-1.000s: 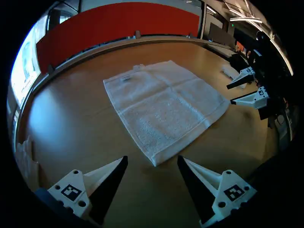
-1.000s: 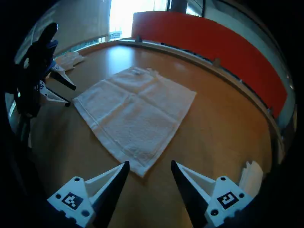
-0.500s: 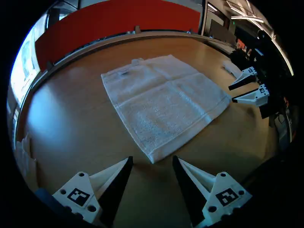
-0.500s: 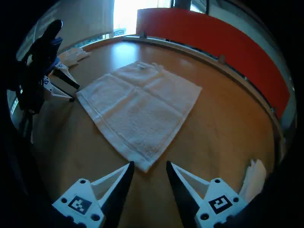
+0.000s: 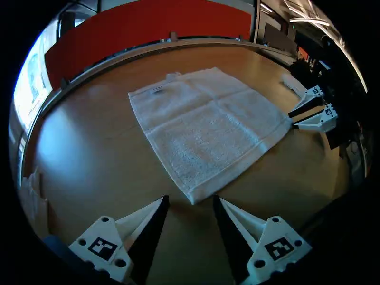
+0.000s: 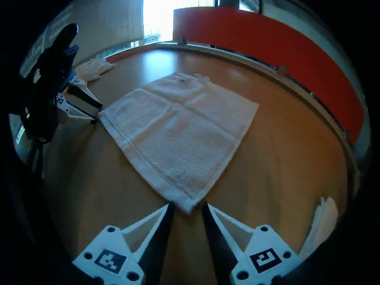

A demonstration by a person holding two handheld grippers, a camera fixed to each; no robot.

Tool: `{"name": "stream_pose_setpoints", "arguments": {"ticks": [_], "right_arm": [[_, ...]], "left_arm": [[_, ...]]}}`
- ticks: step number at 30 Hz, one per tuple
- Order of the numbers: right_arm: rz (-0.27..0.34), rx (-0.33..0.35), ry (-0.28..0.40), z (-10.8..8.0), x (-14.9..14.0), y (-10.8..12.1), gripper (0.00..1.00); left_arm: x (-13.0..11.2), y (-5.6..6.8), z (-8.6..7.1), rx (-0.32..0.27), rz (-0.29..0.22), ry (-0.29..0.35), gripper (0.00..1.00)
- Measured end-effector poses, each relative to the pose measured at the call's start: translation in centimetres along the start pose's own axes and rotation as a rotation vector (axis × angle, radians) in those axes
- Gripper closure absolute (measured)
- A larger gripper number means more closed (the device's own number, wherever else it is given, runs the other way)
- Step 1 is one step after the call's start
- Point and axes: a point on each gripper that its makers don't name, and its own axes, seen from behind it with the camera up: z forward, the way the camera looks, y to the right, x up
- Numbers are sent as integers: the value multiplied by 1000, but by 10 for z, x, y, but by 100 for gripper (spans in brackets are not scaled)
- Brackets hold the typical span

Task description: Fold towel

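Note:
A white towel (image 5: 209, 128) lies flat and unfolded on the wooden table (image 5: 90, 156). Its near corner sits between the tips of my left gripper (image 5: 189, 199), which is open with a narrowed gap and not touching the cloth. In the right gripper view the same towel (image 6: 180, 128) points another corner into my right gripper (image 6: 186, 207). That gripper is open, its fingers a small gap apart around the corner tip. Each gripper also shows far off in the other's view: the right gripper (image 5: 291, 120) and the left gripper (image 6: 99, 114), each at a towel corner.
A red partition (image 5: 142, 28) runs along the table's far edge. Small stacks of white cloth lie near the rim (image 5: 29, 199) (image 6: 322, 223), and another pile (image 6: 92, 69) sits behind the left gripper. A dark-sleeved hand (image 6: 45, 85) holds that gripper.
Both grippers have crept forward to the towel's corners, and their fingers have drawn closer together, the right more than the left. The towel lies as before.

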Motion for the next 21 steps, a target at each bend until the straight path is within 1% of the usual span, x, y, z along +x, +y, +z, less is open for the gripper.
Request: {"name": "stream_pose_setpoints", "arguments": {"ticks": [2, 6, 10, 12, 16, 20, 21], "right_arm": [[6, 7, 0, 0, 0, -2, 68], [11, 12, 2, 0, 0, -4, 73], [8, 14, 3, -1, 0, -6, 78], [6, 14, 4, -1, 0, -6, 80], [8, 5, 3, -1, 0, -5, 83], [14, -5, 3, -2, 1, -3, 86], [16, -8, 3, -2, 1, -3, 87]], "left_arm": [[0, -1, 0, 6, -1, -1, 37], [0, -1, 0, 11, -6, -3, 46], [1, 0, 0, 12, -4, -6, 50], [1, 0, 0, 11, -2, -7, 61], [1, 1, 0, 15, 0, -10, 77], [1, 2, 0, 25, -1, -11, 87], [1, 2, 1, 28, -2, -11, 89]]}}
